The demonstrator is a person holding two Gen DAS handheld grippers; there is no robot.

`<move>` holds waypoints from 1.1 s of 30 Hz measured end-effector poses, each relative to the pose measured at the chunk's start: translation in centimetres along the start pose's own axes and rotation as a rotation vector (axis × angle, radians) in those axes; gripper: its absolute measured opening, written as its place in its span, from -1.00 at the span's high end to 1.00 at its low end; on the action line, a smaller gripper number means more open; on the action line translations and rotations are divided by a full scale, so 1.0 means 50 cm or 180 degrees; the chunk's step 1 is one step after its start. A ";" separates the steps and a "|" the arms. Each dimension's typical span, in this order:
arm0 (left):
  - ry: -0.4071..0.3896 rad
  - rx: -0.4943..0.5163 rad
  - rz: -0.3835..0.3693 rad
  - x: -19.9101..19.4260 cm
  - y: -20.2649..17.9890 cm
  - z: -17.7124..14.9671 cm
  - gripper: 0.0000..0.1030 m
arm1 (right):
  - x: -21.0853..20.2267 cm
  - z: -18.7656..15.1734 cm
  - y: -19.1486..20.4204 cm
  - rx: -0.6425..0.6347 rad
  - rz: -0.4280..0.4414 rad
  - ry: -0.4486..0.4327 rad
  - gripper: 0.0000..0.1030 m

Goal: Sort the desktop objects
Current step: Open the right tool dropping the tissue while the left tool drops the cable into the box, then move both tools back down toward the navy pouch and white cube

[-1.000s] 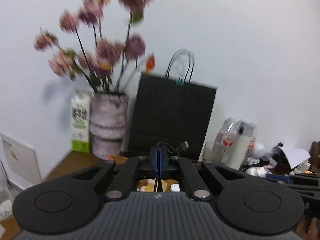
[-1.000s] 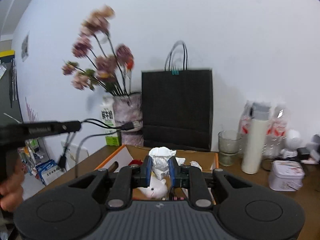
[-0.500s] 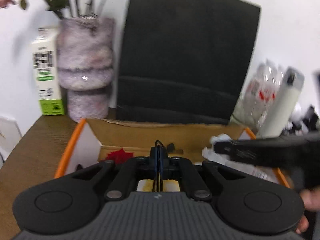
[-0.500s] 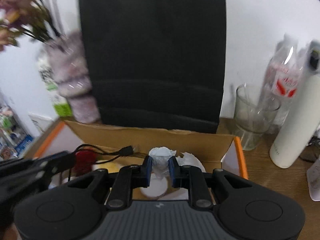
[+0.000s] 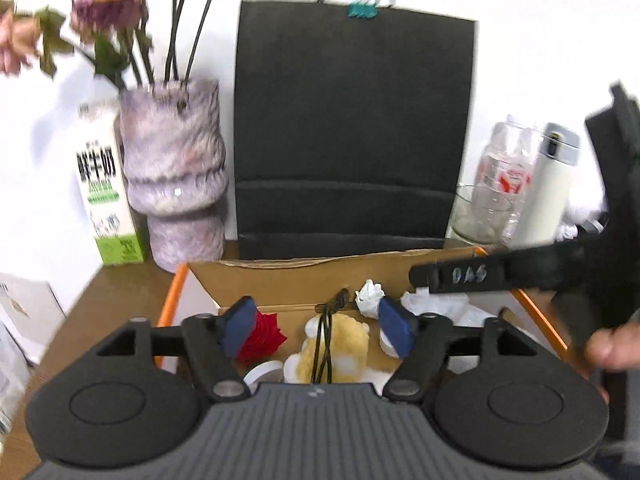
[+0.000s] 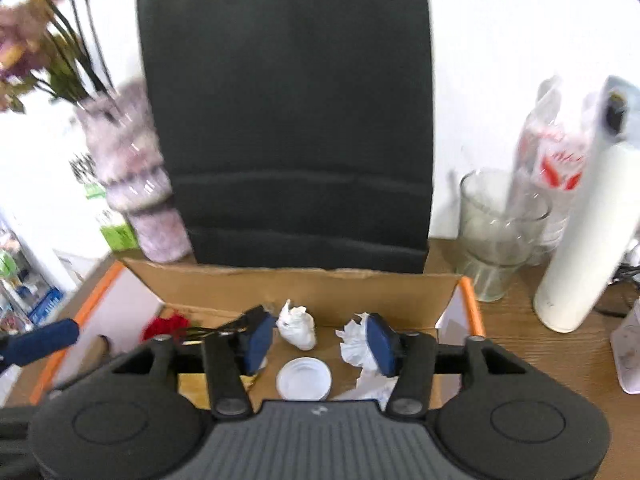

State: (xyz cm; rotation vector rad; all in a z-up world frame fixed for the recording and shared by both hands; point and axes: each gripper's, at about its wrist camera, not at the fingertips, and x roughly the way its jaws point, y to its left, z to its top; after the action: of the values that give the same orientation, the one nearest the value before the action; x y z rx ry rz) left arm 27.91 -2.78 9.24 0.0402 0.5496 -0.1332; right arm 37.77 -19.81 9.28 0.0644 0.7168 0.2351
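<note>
Two grippers hang over one open cardboard box [image 5: 304, 276] with orange-edged flaps, on a wooden desk [image 5: 116, 292] crowded along its back. Far left in the left wrist view stand a white and green milk carton [image 5: 106, 184] and, just beside it, a mottled purple vase [image 5: 176, 172] of pink flowers [image 5: 108, 4], both behind the box's left corner. A tall black paper bag [image 5: 352, 128] rises right behind the back flap, walling off that side; open desk shows only at the left flap. Inside the box, from the left, lie a red paper flower [image 5: 262, 334], a yellow plush toy [image 5: 340, 340] with a black cable [image 5: 326, 336] draped over it, and a crumpled white tissue [image 5: 370, 298]. The left gripper [image 5: 320, 322] has just been opening; its blue pads are wide apart, with the cable hanging between them and untouched by either. In the right wrist view the right gripper [image 6: 316, 338] has also just been opening; its fingers are apart, one tissue wad [image 6: 298, 326] lying loose below the gap beside a white round lid [image 6: 304, 378], and more crumpled tissue [image 6: 354, 344] against the right pad. Right of the box stand a clear glass [image 6: 498, 236], a plastic bag with red print [image 6: 554, 148] and a white flask [image 6: 588, 236], close to the right flap.
</note>
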 end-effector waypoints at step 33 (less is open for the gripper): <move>0.0105 -0.0316 0.0436 -0.453 -0.015 -0.439 -1.00 | -0.500 -0.575 0.119 -0.0387 -0.0205 -0.0435 -0.70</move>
State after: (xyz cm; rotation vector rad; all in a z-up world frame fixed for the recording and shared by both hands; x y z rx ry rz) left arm -2.70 0.74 2.37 -0.0166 0.5840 0.0282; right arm -0.49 -20.51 4.51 -0.0579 0.5666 0.2102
